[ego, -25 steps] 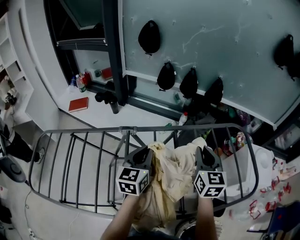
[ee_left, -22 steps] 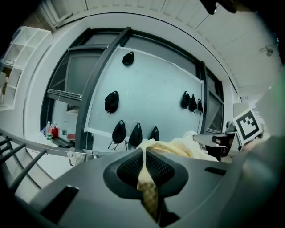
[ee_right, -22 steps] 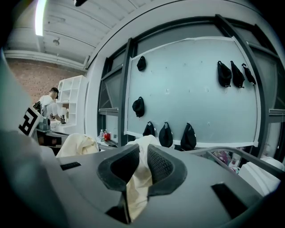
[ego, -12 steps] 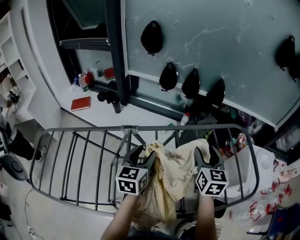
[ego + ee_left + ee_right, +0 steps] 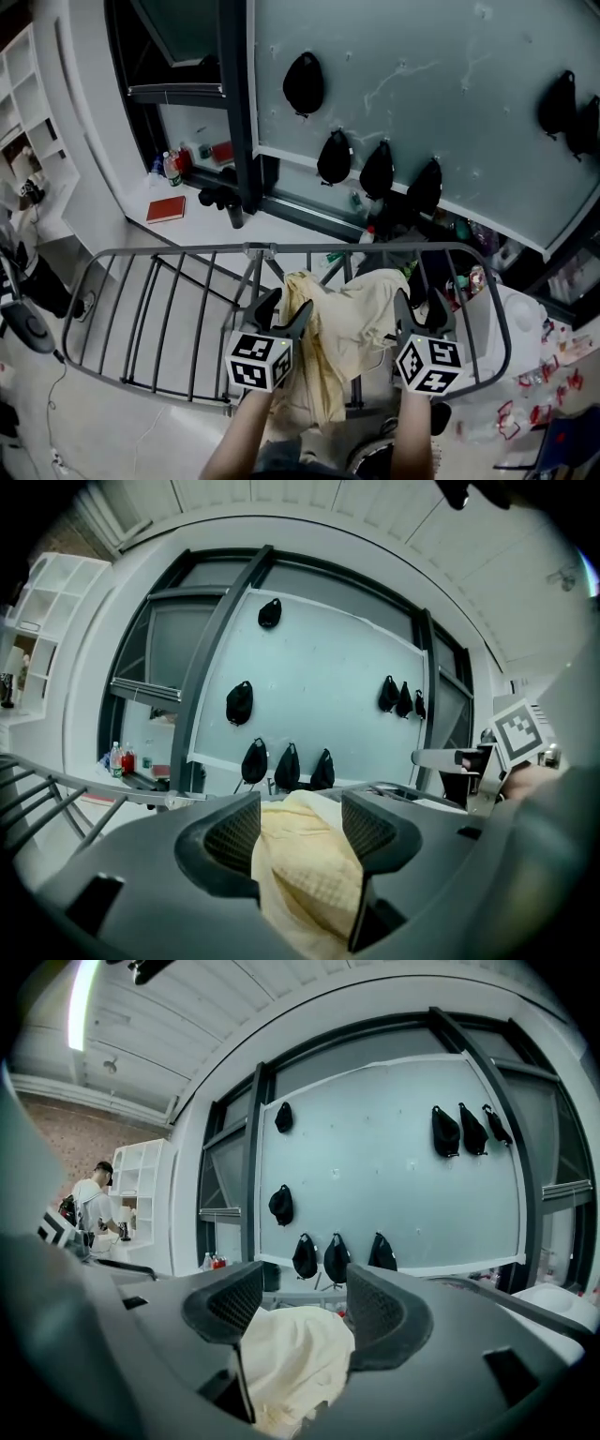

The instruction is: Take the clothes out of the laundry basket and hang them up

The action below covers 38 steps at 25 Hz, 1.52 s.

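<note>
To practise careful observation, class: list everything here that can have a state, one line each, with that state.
drying rack: unfolded, standing.
cream garment: draped over the drying rack.
left gripper: jaws open, just been opening; cream garment between, unpinched.
right gripper: jaws open, just been opening; cream garment between, unpinched.
red book: closed, lying flat.
black bags: hanging up.

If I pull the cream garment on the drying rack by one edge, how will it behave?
Probably floppy: the cream garment sags in folds over the drying rack rails. Likely light for its size, as the thin fabric bunches loosely. It may slide off if tugged sideways, since it only drapes there and no peg is visible.
</note>
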Tool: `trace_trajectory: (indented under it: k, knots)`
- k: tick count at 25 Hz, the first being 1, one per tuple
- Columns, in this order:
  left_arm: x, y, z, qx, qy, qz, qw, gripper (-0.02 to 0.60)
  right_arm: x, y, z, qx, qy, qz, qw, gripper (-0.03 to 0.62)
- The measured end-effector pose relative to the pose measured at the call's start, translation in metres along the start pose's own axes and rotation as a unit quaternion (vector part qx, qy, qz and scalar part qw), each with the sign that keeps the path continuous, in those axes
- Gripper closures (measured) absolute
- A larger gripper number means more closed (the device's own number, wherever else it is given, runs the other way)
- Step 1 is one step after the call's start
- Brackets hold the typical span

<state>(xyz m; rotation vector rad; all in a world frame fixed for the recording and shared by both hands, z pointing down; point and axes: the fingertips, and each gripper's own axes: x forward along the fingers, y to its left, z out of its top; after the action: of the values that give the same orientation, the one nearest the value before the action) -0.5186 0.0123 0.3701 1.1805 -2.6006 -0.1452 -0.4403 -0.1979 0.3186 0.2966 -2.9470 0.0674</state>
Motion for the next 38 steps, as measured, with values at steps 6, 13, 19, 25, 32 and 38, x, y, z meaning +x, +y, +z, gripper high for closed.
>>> trace_trajectory:
  k: [6, 13, 19, 25, 32, 38]
  knots:
    - [-0.022, -0.054, 0.009, 0.017, -0.016, -0.027, 0.9994, 0.317, -0.059, -0.021, 0.005, 0.011, -0.025, -0.012, 1.000, 0.332]
    - [-0.051, -0.152, -0.002, 0.040, -0.019, -0.094, 0.9946, 0.317, -0.154, -0.052, -0.010, 0.020, -0.048, -0.034, 0.998, 0.332]
    - [-0.063, -0.266, -0.038, 0.061, 0.011, -0.186, 0.9807, 0.318, -0.255, -0.111, -0.048, 0.042, -0.041, -0.109, 0.992, 0.333]
    - [-0.074, -0.374, -0.081, 0.085, 0.043, -0.292, 0.9515, 0.318, -0.356, -0.163, -0.088, 0.066, -0.039, -0.209, 0.975, 0.333]
    - [-0.099, -0.477, -0.139, 0.104, 0.084, -0.420, 0.8978, 0.318, -0.479, -0.194, -0.132, 0.085, -0.035, -0.346, 0.934, 0.333]
    - [-0.129, -0.524, -0.193, 0.133, 0.121, -0.494, 0.8510, 0.316, -0.563, -0.189, -0.180, 0.101, -0.020, -0.442, 0.891, 0.335]
